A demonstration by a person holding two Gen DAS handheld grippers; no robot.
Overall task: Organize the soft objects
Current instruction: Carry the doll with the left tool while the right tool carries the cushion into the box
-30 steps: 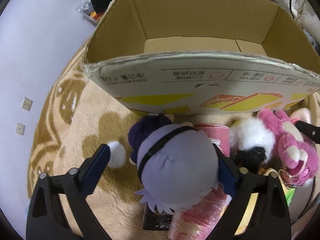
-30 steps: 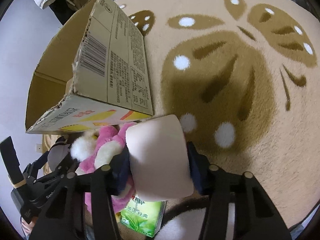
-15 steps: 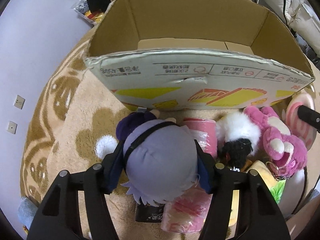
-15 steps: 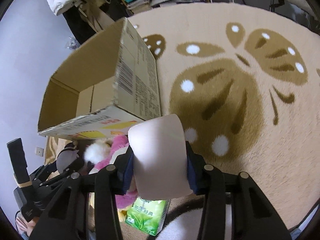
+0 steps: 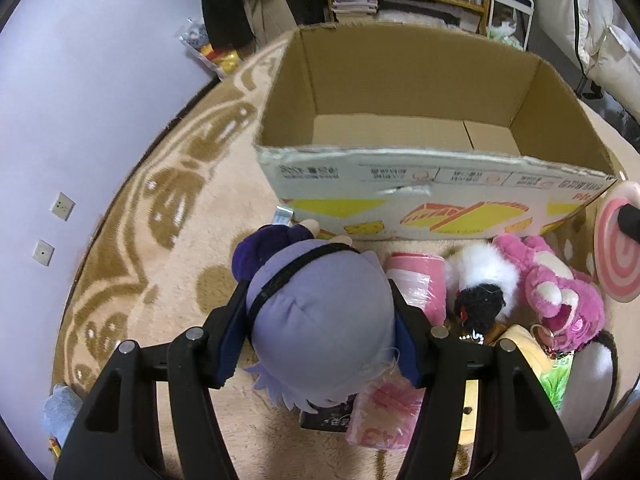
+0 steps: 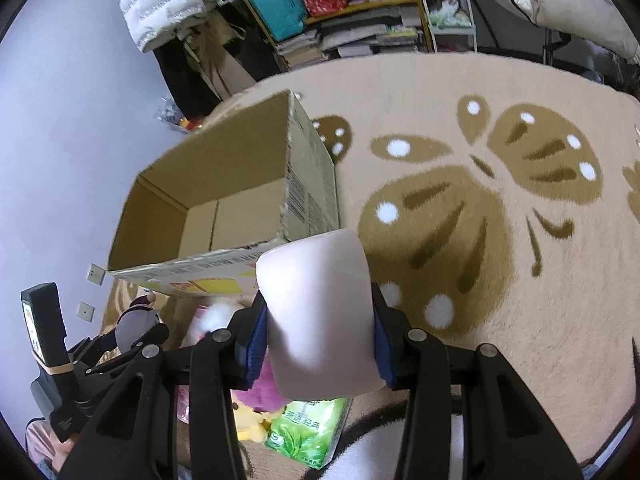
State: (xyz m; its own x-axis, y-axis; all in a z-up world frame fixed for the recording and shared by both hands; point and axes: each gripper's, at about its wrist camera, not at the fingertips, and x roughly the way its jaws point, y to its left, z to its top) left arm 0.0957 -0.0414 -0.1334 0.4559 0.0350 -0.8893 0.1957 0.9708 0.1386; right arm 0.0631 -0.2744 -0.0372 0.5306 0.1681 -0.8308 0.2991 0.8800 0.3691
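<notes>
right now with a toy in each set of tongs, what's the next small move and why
Probably carry both forward over the cardboard box and let go. The left tongs are clamped on the purple doll, the right tongs on the pale pink cushion, both short of the near wall. The box floor shows bare, so there is room.

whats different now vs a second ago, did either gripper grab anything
The left gripper closed on the purple plush doll and lifted it slightly. The right gripper tightened on the pale pink swirl cushion and raised it, so the cardboard box looks farther off. The box, the pink bear and the butterfly rug stayed put.
</notes>
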